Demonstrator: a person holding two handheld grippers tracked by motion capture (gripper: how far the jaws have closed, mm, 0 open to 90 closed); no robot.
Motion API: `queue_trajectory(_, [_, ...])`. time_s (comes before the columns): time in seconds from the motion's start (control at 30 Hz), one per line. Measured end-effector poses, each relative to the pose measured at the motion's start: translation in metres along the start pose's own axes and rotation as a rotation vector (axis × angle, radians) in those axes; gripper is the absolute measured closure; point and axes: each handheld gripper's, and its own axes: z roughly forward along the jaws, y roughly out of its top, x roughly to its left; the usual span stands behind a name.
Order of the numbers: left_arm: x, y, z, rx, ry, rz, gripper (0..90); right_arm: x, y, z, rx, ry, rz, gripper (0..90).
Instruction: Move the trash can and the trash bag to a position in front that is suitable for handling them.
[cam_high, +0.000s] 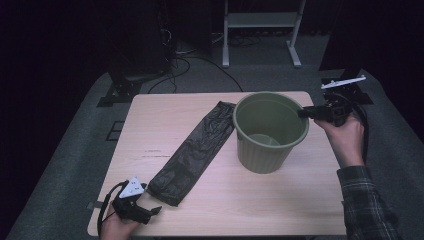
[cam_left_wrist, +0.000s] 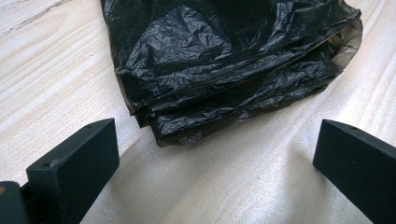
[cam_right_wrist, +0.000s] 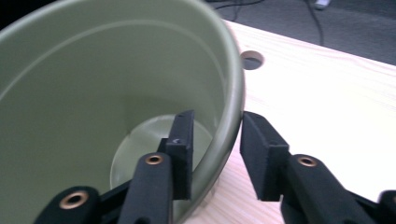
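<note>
1. The green bin (cam_high: 270, 131) stands upright on the right half of the table (cam_high: 165, 107), and everything else here is placed from it. The right gripper (cam_right_wrist: 217, 140) straddles the bin's right-hand rim, one jaw inside the wall and one outside. The jaws are partly closed around the rim, but the right gripper view leaves it unclear whether both pads press on it yet, so the grip cannot be called firm.
2. Risk at the rim: the wall is thin, curved and slanted. If the pads bite only on the lip, the bin could slip out or tilt when lifted or pulled, and a hard squeeze may flex the plastic.
3. Risk of tipping: a pull from one side of the rim would likely rock the empty bin toward the person's right hand (cam_high: 345, 137) or slide it toward the table's right edge, which is near.
4. The black bag (cam_high: 196, 150) lies flat, folded, left of the bin, its far end just beside the bin's wall. Dragging the bin could catch and bunch that end.
5. The left gripper (cam_high: 137, 207) hovers at the bag's near end, well apart from the bin, jaws wide open and holding nothing. Thin, slack film lying flat on wood is hard to pinch; the pads may close on one layer only or scrape the table.
</note>
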Motion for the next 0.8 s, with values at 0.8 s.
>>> queue_trajectory(0.8, [0.000,0.000,0.000,0.000,-0.003,0.002,0.0,0.031,0.013,0.012,0.102,0.050,-0.146,80.0])
